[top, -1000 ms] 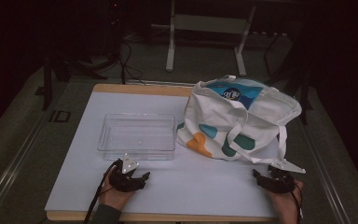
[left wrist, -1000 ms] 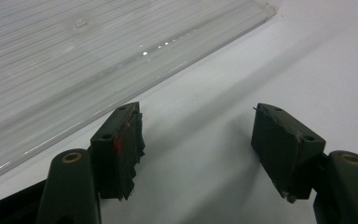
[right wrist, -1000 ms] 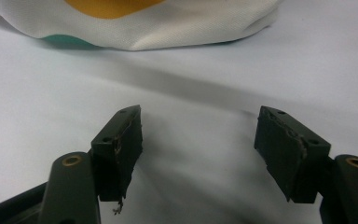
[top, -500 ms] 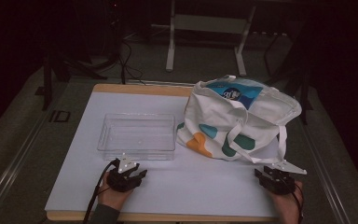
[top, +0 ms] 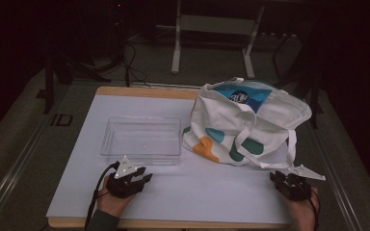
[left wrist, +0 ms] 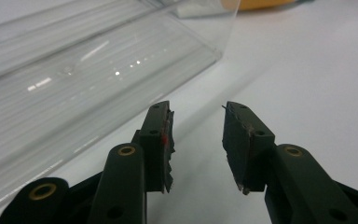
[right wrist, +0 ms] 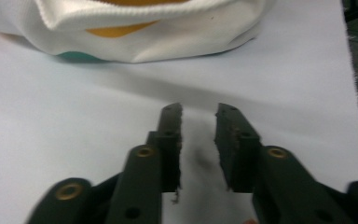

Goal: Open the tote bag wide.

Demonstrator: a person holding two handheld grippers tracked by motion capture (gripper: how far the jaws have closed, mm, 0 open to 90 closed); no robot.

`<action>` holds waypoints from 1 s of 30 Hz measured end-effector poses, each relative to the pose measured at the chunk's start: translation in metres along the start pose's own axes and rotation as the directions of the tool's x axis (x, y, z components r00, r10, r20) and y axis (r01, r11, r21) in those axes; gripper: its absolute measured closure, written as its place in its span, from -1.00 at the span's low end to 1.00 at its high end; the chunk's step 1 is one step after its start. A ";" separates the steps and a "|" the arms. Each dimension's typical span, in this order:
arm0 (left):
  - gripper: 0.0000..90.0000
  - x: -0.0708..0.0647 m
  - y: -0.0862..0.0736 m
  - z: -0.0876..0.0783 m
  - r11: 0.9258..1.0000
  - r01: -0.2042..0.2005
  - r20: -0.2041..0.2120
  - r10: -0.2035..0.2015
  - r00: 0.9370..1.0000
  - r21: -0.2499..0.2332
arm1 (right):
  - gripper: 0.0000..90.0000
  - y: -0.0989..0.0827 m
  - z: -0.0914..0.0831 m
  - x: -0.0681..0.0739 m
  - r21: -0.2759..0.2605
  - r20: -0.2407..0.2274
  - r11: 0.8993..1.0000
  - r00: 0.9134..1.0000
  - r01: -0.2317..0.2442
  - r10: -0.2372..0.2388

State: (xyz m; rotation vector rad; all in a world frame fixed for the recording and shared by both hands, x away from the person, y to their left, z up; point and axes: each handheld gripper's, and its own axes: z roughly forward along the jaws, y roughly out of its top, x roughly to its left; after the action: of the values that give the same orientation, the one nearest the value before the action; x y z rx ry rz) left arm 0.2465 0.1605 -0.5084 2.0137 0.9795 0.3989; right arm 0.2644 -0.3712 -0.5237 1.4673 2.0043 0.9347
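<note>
Both claws, left (top: 136, 179) and right (top: 282, 179), have just been closing, gaps empty, over bare counter (top: 212, 197); the left gripper view alone shows the clear tray (left wrist: 74, 79) wall close, seemingly untouched.

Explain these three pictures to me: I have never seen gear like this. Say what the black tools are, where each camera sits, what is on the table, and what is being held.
No robot here: a person holds a two-jaw hand tool in each hand. In the high view, a camera above the table looks down on the left gripper and the right gripper, both near the table's front edge. The other two pictures come from small cameras riding on the grippers, looking along their black jaws.

On the table lie a clear plastic tray, with nothing in it, and a white cloth bag with coloured patches; something blue shows in its open top.

Nothing is held. The left gripper points past the tray's corner, the right gripper toward the bag. Both pairs of jaws have just been closing, with a gap and bare table between them.
</note>
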 end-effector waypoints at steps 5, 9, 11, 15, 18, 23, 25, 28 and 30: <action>0.37 -0.003 0.007 -0.004 0.999 -0.042 0.003 0.042 0.999 -0.006 | 0.96 0.006 -0.005 -0.004 -0.022 0.030 1.000 1.000 0.006 -0.006; 0.37 -0.005 0.014 -0.006 0.998 -0.053 0.014 0.054 0.998 -0.024 | 1.00 0.010 -0.007 -0.007 -0.030 0.048 1.000 0.999 -0.005 0.006; 0.36 -0.006 0.018 -0.006 0.997 -0.073 0.014 0.073 0.997 -0.024 | 1.00 0.013 -0.009 -0.010 -0.033 0.058 0.999 0.998 -0.018 0.020; 0.35 -0.005 0.025 -0.007 0.995 -0.090 0.006 0.090 0.996 -0.030 | 1.00 0.018 -0.011 -0.014 -0.039 0.070 0.999 0.997 -0.027 0.030; 0.34 -0.003 0.028 -0.009 0.995 -0.085 0.007 0.085 0.996 -0.045 | 1.00 0.020 -0.012 -0.018 -0.049 0.073 0.998 0.996 -0.045 0.048; 0.34 -0.003 0.032 -0.010 0.994 -0.099 0.004 0.099 0.995 -0.055 | 0.99 0.026 -0.018 -0.026 -0.069 0.061 0.995 0.995 -0.075 0.079; 0.33 -0.003 0.034 -0.010 0.993 -0.109 0.000 0.109 0.994 -0.053 | 0.97 0.029 -0.019 -0.030 -0.075 0.057 0.994 0.995 -0.080 0.084; 0.32 -0.003 0.038 -0.011 0.991 -0.116 -0.003 0.116 0.993 -0.062 | 0.91 0.035 -0.021 -0.034 -0.081 0.048 0.993 0.995 -0.080 0.085; 0.32 -0.002 0.040 -0.012 0.991 -0.119 -0.007 0.119 0.993 -0.066 | 0.89 0.039 -0.021 -0.036 -0.083 0.048 0.993 0.995 -0.082 0.086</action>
State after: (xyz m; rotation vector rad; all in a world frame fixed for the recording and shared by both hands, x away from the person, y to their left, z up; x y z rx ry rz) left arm 0.2579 0.1514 -0.4687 2.0170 0.8397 0.4928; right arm 0.2844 -0.4028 -0.4805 1.5250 1.8590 0.9914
